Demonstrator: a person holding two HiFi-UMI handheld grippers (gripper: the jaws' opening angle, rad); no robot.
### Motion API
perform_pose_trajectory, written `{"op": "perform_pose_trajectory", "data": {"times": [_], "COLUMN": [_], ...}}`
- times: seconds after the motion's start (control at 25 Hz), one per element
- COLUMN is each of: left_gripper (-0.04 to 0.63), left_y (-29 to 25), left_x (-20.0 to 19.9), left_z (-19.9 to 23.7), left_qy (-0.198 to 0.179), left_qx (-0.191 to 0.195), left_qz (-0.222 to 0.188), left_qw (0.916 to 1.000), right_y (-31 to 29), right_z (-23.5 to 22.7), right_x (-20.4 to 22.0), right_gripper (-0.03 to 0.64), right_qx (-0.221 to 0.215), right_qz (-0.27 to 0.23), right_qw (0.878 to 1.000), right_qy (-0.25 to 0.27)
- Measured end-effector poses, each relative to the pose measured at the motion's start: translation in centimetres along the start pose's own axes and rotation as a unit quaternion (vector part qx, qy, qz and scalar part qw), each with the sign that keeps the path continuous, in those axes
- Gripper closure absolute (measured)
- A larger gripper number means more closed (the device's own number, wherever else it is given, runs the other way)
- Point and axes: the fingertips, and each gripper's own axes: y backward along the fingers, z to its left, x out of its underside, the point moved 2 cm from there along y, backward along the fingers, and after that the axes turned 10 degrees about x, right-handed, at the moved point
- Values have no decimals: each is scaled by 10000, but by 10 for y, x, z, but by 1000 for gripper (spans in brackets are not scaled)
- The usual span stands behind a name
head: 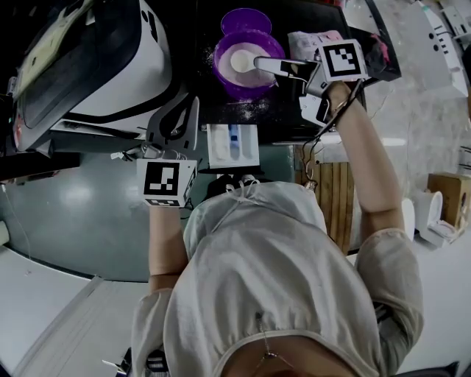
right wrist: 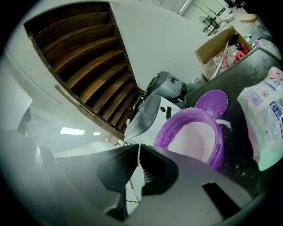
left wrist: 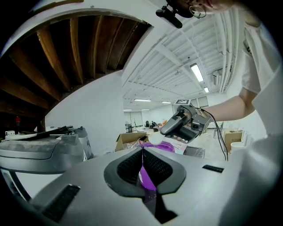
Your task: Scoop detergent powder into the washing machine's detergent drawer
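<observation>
A purple tub of white detergent powder stands on the dark counter, its purple lid lying behind it. My right gripper reaches over the tub, shut on the thin white handle of a scoop whose bowl holds powder just above the tub. The white detergent drawer stands pulled out below the counter edge. My left gripper hovers to the drawer's left, beside the washing machine. Its jaws are shut; a thin purple strip shows in the slit, and I cannot tell what it is.
A detergent bag lies to the right of the tub. Spilled powder dusts the counter near its front edge. A wooden panel and a cardboard box stand at the right. The person's torso fills the lower middle of the head view.
</observation>
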Motion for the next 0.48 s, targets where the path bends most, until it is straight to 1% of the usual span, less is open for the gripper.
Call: {"op": "perform_pose_trajectory", "data": {"times": [0.24, 0.48], "left_gripper": [572, 572], "left_y": [20, 42], "left_x": [2, 13], "left_z": [-26, -45], "left_qy": [3, 108], "left_qx": [-190, -279], "left_qz": [-57, -99], "left_qw": [9998, 9995], "right_y": [15, 18], "right_z": [10, 11], "right_x": [32, 67], "right_gripper": [606, 604], "right_qx": [-241, -434], "right_qz": [76, 139], "right_qw": [9996, 9990], "right_qy": [86, -30]}}
